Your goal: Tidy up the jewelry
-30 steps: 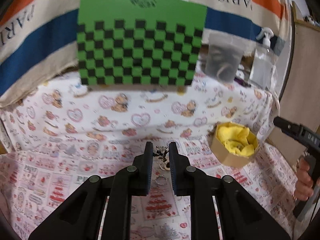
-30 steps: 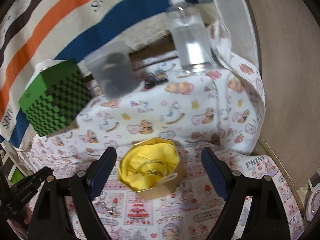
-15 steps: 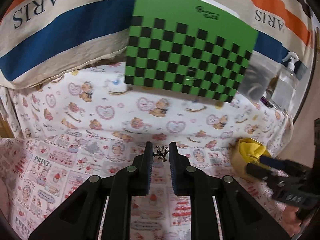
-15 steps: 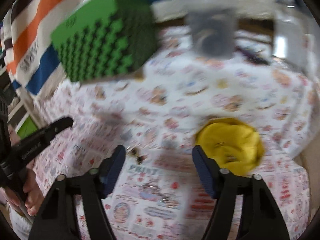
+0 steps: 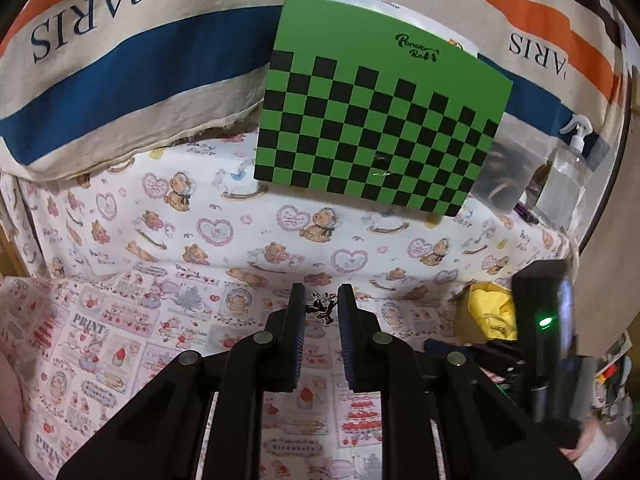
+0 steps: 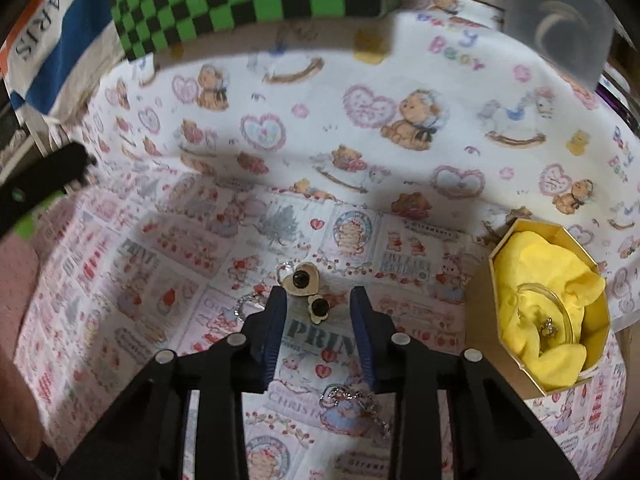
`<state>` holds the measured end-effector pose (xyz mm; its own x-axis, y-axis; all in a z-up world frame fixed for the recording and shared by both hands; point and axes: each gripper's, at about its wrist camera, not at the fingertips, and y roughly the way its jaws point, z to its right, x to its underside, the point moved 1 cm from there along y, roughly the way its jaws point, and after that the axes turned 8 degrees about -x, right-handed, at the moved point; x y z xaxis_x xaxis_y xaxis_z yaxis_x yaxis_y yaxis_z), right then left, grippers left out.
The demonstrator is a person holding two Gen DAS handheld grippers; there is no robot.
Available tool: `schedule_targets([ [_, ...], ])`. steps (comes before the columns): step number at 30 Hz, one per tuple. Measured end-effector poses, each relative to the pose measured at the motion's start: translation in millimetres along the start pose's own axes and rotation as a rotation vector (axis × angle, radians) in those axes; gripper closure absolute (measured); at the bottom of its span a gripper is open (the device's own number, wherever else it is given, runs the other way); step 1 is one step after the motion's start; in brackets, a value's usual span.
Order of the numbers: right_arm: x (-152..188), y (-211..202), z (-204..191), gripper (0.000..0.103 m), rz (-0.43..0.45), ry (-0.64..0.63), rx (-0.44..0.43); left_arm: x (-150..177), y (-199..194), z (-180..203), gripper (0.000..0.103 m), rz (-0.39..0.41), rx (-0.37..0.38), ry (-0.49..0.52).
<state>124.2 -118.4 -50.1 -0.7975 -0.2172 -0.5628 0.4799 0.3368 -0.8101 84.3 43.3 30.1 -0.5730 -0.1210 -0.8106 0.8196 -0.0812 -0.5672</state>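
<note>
Right wrist view alone shows heart earrings [image 6: 306,282] on the surface, right gripper [image 6: 319,300] fingers closing around one, yellow-lined box [image 6: 550,316] at 3 o'clock, left gripper [image 5: 322,300] fingers pinching a small dark charm [image 5: 321,307], its shape unclear.

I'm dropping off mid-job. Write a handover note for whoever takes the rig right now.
Left gripper: fingers shut on a small dark charm.
Right gripper: closing, nothing gripped yet. The small heart earring lies between its fingers, the larger heart earring just beyond.
Yellow-lined box: to their right, a small silver piece already inside.
Left to do: box the charm, both hearts and the loose silver chain.
</note>
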Motion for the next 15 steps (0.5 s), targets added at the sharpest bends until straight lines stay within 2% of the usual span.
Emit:
schedule_targets([
  [2, -1, 7, -3, 0.077, -0.016, -0.014, 0.009, -1, -2, -1, 0.088, 0.003, 0.005, -0.005],
  [8, 0, 17, -3, 0.081, -0.040, -0.014, 0.021, 0, -4, 0, 0.088, 0.012, 0.001, -0.008],
  [11, 0, 22, -1, 0.083, -0.046, 0.005, 0.026, 0, -7, -1, 0.088, 0.018, 0.023, -0.025],
  [13, -1, 23, 0, 0.090, -0.036, 0.014, 0.028, 0, -9, 0, 0.088, 0.024, 0.025, -0.022],
  [15, 0, 22, 1, 0.091, -0.031, 0.019, 0.020, 0, -12, 1, 0.088, 0.032, 0.030, -0.024],
])
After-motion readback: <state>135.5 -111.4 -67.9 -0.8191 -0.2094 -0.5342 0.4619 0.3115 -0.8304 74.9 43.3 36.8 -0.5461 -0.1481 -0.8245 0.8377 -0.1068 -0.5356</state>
